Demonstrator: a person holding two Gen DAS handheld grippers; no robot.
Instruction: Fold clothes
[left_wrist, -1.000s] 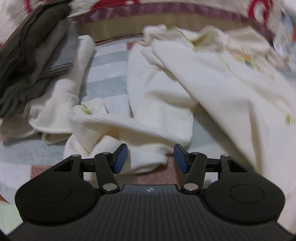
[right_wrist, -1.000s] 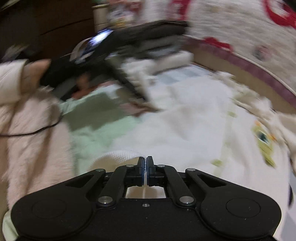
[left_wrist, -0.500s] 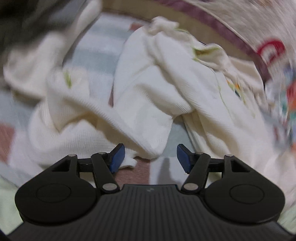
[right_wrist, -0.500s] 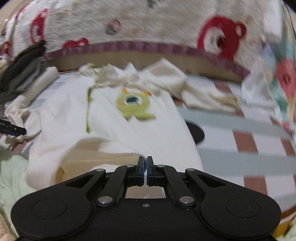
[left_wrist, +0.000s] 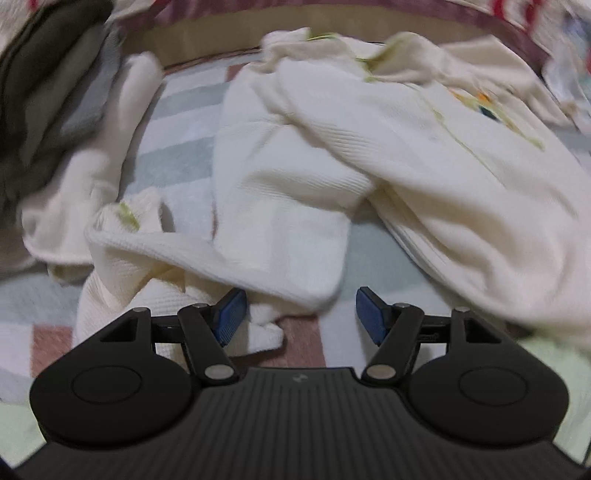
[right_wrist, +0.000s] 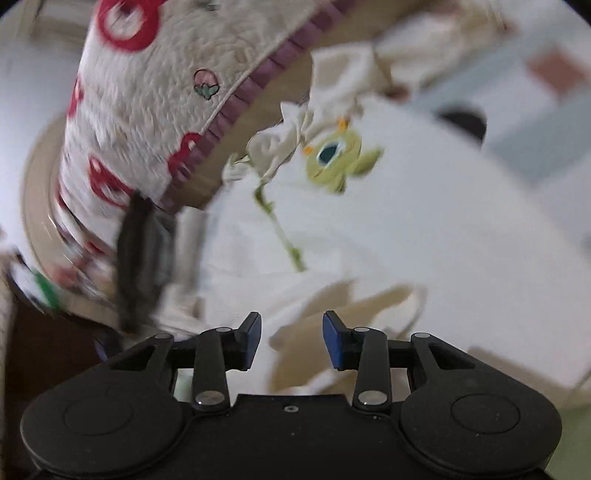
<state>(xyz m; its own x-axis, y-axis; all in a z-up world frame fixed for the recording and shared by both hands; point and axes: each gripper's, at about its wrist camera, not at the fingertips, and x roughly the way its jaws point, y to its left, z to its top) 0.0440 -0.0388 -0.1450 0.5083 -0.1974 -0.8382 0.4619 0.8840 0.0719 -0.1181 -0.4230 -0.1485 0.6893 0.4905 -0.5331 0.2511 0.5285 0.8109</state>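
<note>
Cream garment (left_wrist: 424, 158) lies rumpled, unfolded; both the left gripper (left_wrist: 297, 314) and right gripper (right_wrist: 291, 339) gape empty, their jaws just opened; folding barely begun

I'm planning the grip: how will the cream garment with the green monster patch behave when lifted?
The cream garment will probably be floppy: it lies in soft bunched folds. Likely light, since the knit looks thin. One pinch would probably leave the rest hanging down.

dark clothes pile (left_wrist: 44, 85) blurred, cut off at left edge
</note>
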